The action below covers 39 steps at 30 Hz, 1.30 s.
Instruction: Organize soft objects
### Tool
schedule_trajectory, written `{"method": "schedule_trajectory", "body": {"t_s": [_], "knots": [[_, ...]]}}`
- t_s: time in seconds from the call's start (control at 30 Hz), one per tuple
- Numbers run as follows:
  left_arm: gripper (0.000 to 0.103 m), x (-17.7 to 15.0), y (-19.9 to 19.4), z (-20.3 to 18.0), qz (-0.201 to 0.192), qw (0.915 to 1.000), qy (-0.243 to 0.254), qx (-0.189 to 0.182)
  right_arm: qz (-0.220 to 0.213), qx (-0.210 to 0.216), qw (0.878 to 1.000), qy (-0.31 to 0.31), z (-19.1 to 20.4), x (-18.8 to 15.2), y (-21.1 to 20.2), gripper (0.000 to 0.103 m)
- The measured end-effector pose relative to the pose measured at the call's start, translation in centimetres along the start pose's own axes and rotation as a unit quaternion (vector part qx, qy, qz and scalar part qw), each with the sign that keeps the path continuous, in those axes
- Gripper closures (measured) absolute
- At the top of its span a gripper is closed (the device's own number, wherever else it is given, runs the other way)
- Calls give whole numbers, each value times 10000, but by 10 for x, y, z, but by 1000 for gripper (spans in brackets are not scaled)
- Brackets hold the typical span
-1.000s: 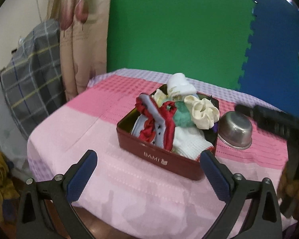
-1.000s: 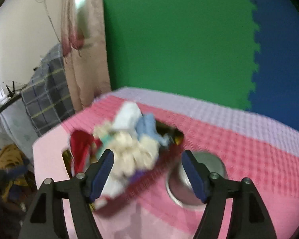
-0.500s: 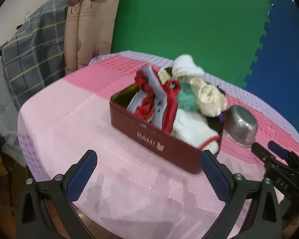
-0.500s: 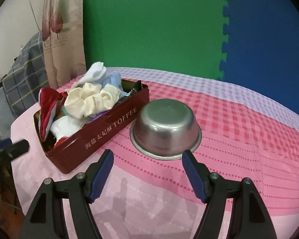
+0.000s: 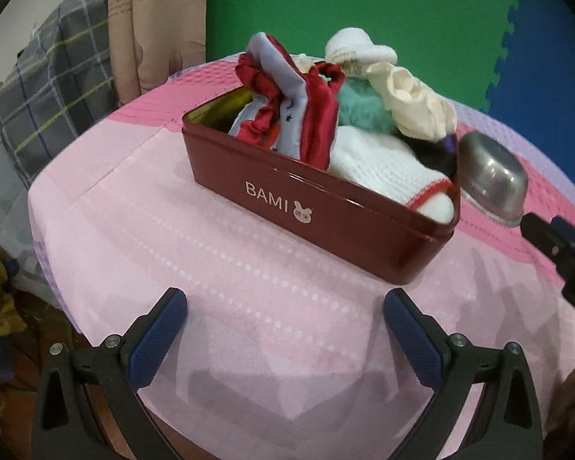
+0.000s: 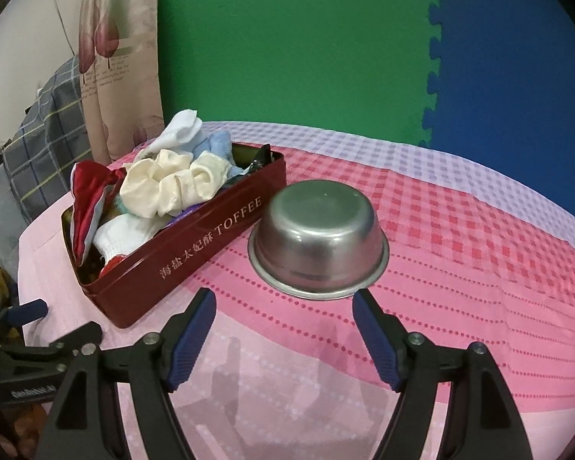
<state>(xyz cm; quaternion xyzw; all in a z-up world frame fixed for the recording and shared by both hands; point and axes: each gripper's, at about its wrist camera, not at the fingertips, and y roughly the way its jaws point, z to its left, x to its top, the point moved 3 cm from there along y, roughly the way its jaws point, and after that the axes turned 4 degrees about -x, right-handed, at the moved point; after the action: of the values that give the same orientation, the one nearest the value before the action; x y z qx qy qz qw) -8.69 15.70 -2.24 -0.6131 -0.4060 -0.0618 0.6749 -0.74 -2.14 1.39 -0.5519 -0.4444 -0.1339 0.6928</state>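
Left gripper [image 5: 285,316]: its two blue fingers are standing wide apart and holding nothing. It is hanging over the pink cloth, just in front of the long side of the tin.
Right gripper [image 6: 283,320]: its fingers are spread wide too, with nothing between them. It is pointing at the metal bowl, near it but not touching it.
Red tin [image 5: 326,207]: it is sitting on the table with no lid on. The word BAMI is showing on one side and TOFFEE on the other.
Soft things: they are piling up high inside the tin, over its rim. A cream scrunchie [image 6: 172,186] is lying on top. A red and pale blue cloth [image 5: 287,115] is sticking up at one end. A white sock [image 5: 379,170] is lying low by the rim, and a green fuzzy thing [image 5: 362,109] is peeking out in the middle.
Metal bowl [image 6: 320,239]: it is sitting upside down, just beside the tin.
Table cloth [image 6: 479,268]: pink, with checks and dots, it is covering the table.
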Motion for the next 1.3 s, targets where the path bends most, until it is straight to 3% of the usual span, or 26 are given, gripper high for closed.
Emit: {"method": "schedule_trajectory", "body": {"t_s": [1.3], "knots": [[1,-5,1,-6,-16,9999,87,50,146,34,9999,-74,7,-2,4,27]]}}
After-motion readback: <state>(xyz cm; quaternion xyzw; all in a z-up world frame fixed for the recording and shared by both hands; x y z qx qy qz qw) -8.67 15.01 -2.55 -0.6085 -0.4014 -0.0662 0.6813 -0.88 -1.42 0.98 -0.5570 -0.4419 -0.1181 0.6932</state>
